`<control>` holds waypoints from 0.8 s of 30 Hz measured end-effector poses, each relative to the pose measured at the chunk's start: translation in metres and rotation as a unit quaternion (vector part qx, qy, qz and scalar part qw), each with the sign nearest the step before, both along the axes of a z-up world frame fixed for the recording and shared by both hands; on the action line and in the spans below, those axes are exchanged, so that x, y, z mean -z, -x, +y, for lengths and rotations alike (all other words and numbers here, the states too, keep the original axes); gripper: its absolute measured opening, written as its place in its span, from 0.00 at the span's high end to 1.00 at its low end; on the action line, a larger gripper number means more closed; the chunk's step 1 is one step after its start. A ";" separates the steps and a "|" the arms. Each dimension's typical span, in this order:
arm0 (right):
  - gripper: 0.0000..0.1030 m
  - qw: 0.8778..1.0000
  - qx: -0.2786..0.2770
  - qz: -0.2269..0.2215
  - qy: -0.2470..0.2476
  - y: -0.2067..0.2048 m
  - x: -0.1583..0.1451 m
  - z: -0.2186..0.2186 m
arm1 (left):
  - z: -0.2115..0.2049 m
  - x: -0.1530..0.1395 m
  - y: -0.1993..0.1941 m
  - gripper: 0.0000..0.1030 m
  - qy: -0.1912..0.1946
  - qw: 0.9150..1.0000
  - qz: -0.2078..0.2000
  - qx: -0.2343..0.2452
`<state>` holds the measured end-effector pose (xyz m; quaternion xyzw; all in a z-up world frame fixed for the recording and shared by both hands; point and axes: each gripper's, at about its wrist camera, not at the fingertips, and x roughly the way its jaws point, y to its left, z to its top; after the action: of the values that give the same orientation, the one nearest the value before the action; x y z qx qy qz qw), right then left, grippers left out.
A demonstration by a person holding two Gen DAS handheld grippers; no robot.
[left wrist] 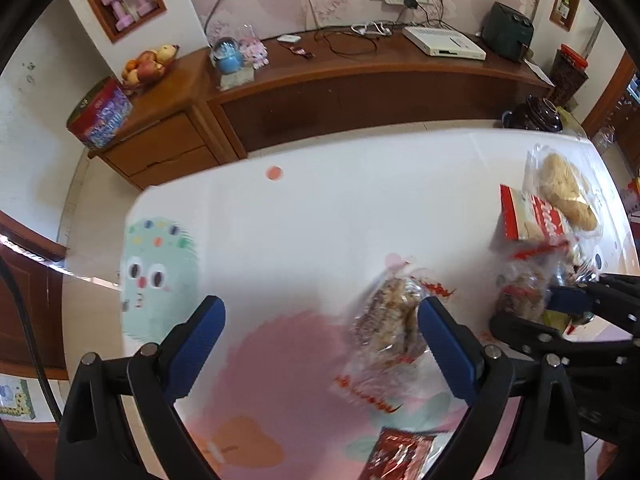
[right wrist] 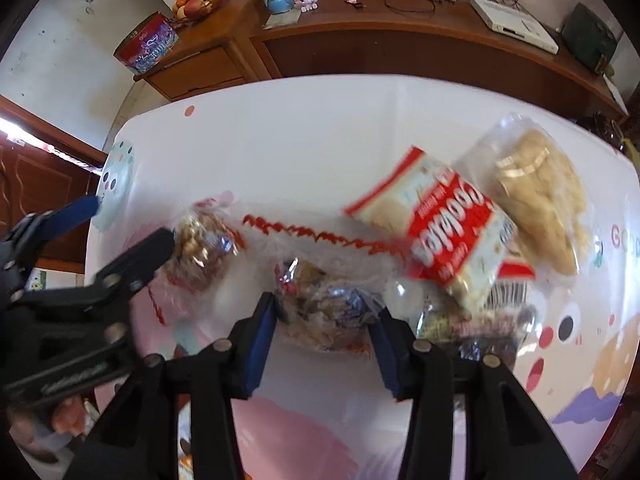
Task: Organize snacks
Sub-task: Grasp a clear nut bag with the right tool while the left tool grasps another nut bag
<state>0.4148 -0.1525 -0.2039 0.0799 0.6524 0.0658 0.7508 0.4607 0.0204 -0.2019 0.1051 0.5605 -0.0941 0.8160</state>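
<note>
clear snack bags lie on the white counter (left wrist: 320, 208). left gripper (left wrist: 320, 340) hangs low with jaws wide, one bag (left wrist: 390, 328) touching its right finger. right gripper (right wrist: 326, 340) reaches forward, jaws narrower, around another bag (right wrist: 328, 312).

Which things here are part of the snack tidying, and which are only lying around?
Job:
- nut bag
- second nut bag
- cookie pack
- pastry bag
- red packet

Lying about:
- fruit bowl
- tin
- snow globe
- white box
- dumbbells
</note>
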 end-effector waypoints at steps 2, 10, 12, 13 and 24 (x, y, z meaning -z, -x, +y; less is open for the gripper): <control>0.56 1.000 -0.002 0.001 -0.002 0.003 0.000 -0.004 | -0.006 0.009 0.000 0.09 0.005 1.000 0.010 0.003; 0.57 1.000 -0.012 0.003 -0.006 0.016 -0.001 -0.007 | -0.024 0.018 0.015 0.63 0.066 0.997 0.026 0.014; 0.57 1.000 -0.011 0.003 -0.007 0.020 -0.002 -0.007 | -0.025 0.011 0.023 0.66 0.063 0.998 0.014 0.011; 0.57 1.000 -0.013 0.003 -0.009 0.023 -0.003 -0.007 | -0.023 0.006 0.027 0.66 0.062 0.998 0.012 0.008; 0.57 0.994 -0.034 -0.081 -0.059 0.114 -0.107 -0.012 | -0.003 -0.119 0.135 0.66 0.067 0.996 -0.054 -0.004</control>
<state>0.3005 -0.1644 -0.0967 0.0964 0.5868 0.1358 0.7924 0.3252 0.0176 -0.0828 0.0527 0.5082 -0.1229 0.8508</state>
